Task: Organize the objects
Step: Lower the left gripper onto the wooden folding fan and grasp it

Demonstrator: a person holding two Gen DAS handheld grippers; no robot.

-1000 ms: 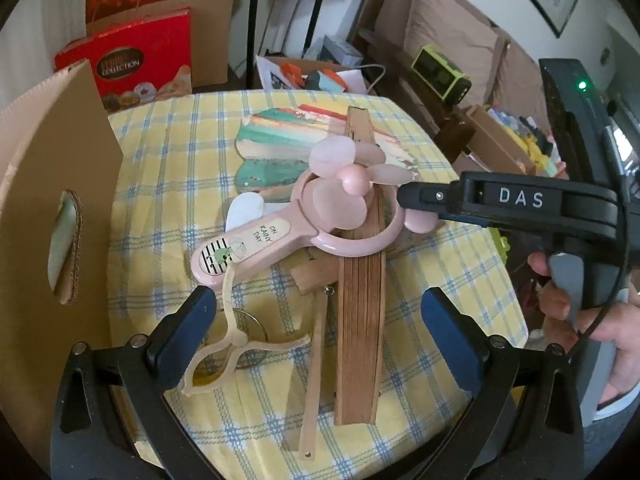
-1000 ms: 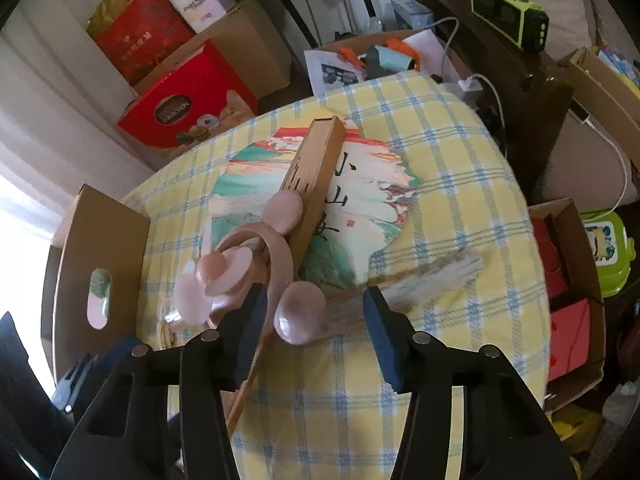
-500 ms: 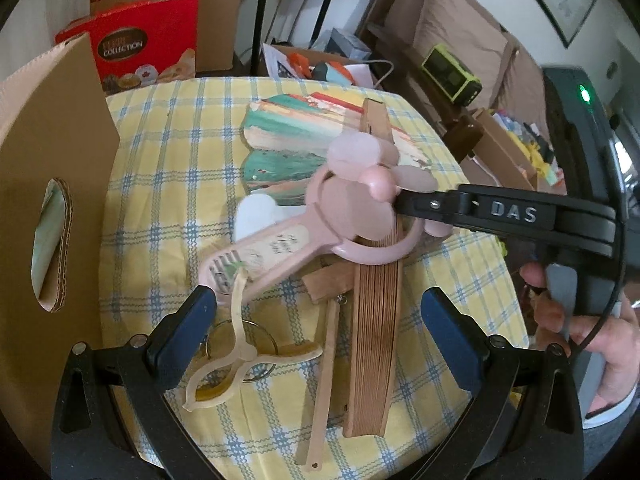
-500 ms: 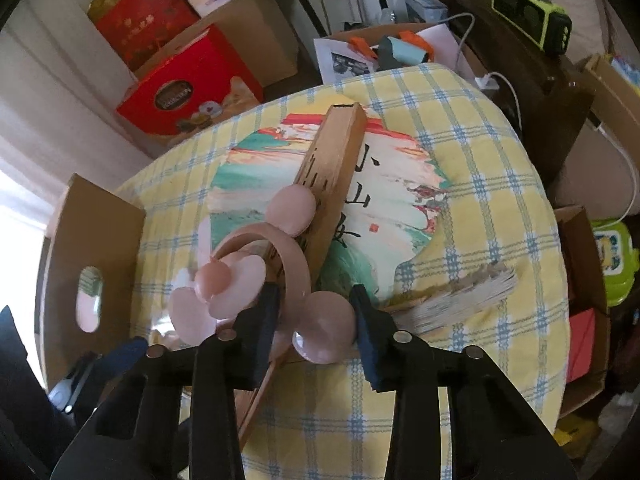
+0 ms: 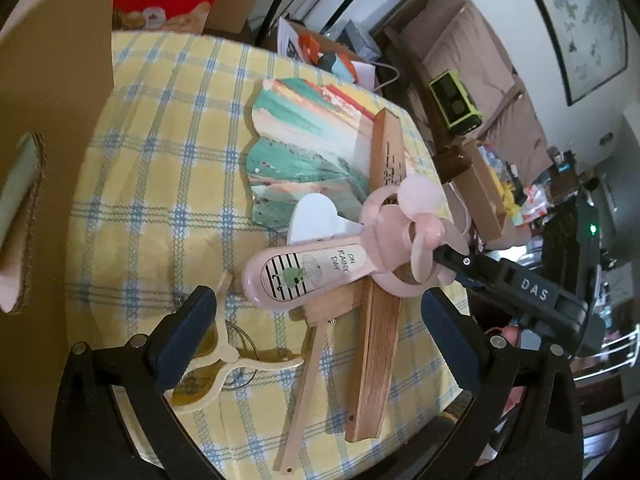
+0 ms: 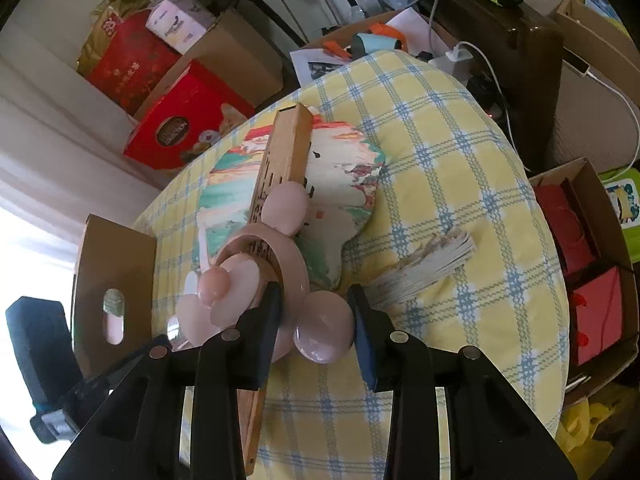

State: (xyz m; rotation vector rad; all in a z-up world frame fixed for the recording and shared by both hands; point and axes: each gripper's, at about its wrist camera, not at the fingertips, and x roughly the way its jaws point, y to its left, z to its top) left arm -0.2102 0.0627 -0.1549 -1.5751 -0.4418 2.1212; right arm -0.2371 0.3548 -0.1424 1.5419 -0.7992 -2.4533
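The pink fan (image 5: 320, 270) lies across the pile on the counter (image 5: 160, 184). In the left view its long handle points down and to the left, and its round head with the blades points up and to the right. It rests on a folded wood fan (image 5: 378, 292), which runs from near us toward the far side of the counter, over a painted paper fan (image 5: 304, 148). A second ago the pink fan lay flat on the pile with the right hand-held gripper (image 6: 314, 320) wide around its head; now the jaws have just been closing, and they pinch the ring and the round ear (image 6: 324, 336) of the fan. The head end has tipped up a little. The left hand-held gripper (image 5: 320, 328) has come closer to the handle. Its jaws stand wide apart and hold nothing, with the handle end just past them. A pale clip (image 5: 224, 356) and a wood stick (image 5: 304, 392) lie on the yellow check cloth by the left finger (image 5: 184, 332). A cardboard box (image 5: 44, 152) stands at the left edge.
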